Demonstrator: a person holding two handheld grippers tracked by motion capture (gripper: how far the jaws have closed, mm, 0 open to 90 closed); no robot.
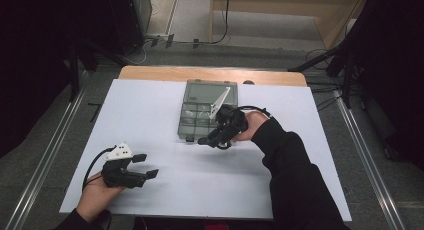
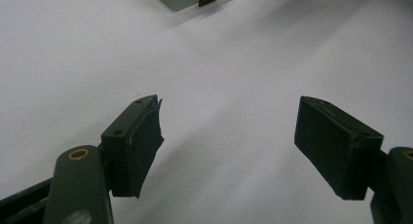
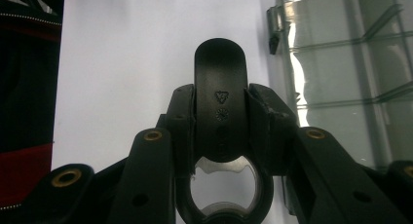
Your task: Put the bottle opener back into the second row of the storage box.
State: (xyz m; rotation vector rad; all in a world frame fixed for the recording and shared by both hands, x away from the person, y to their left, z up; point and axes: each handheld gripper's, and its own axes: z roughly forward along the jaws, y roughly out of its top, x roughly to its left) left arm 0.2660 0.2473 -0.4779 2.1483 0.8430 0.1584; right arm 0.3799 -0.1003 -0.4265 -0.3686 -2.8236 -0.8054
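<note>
The right tool (image 3: 220, 136) clamped a black bottle opener (image 3: 220, 92) beside the clear box's (image 1: 197, 92) edge; the left tool (image 2: 229, 146) stood apart over bare bench (image 1: 150, 110).

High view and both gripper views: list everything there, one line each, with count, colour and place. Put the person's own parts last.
Table: one, white top with a wooden far edge, centre of the high view.
Box: one, clear grey plastic with compartments, far centre of the table, black latch on its near edge.
Bottle opener: one, black with a metal-lined ring, clamped between the right gripper's fingers.
Floor cables: several, black, beyond the table.
Left gripper: one, black with a grey plate, near left of the table, fingers wide apart, holding nothing.
Right gripper: one, black, beside the box's near right corner.
Sleeve: one, black, on the right arm.
</note>
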